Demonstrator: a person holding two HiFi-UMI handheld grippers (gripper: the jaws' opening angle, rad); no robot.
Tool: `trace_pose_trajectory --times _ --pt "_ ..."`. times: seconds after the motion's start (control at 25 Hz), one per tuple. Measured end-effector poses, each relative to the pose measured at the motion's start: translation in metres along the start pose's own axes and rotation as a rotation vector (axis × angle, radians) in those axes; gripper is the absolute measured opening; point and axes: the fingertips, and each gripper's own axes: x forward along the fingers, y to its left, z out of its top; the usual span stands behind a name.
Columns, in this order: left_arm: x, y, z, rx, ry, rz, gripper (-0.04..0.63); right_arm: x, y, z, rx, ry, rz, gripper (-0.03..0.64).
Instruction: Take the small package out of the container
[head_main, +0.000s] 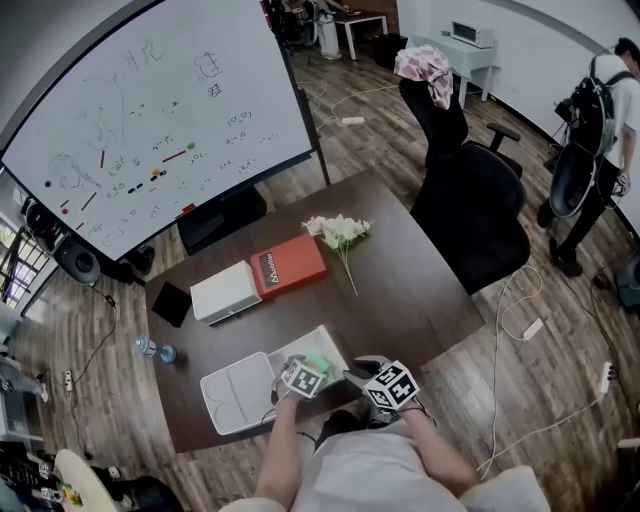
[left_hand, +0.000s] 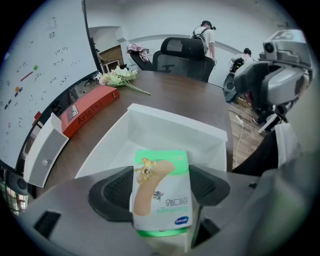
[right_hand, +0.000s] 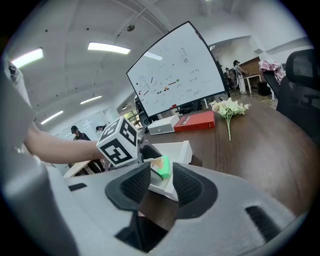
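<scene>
The left tool (head_main: 314, 365) is clamped on the package (left_hand: 161, 192), a flat, glossy packet in white and green with a tan bandage strip printed across it. The ribbed black pads press its two long sides. The packet is held above the open container (left_hand: 175, 120), a rectangular white box with thin, smooth, upright walls and a bare floor, and it touches neither.

The container sits at the 6 o'clock edge of the dark wood-grain bench (head_main: 420, 290). The right tool (right_hand: 161, 180) comes in from its 4 o'clock side. Its jaws are partly closed on the container's near corner, whose white wall fills the gap between the pads.

A shallow white tray (head_main: 235, 392) with rounded corners lies at the container's 9 o'clock, just beside it. Toward 12 o'clock and well apart, a flat red box (head_main: 288, 266) and a flat white box (head_main: 225, 292) lie side by side. A pale flower sprig (head_main: 338, 232) lies at about 1 o'clock.
</scene>
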Motion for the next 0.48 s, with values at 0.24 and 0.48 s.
trace_pose_trajectory --times 0.24,0.48 --pt "-0.006 0.010 0.006 -0.038 -0.057 0.032 0.331 0.005 0.001 -0.004 -0.014 0.020 0.002 0.141" --pt "-0.017 0.014 0.013 -0.069 -0.119 0.070 0.331 0.008 0.004 -0.012 -0.015 0.041 0.008 0.141"
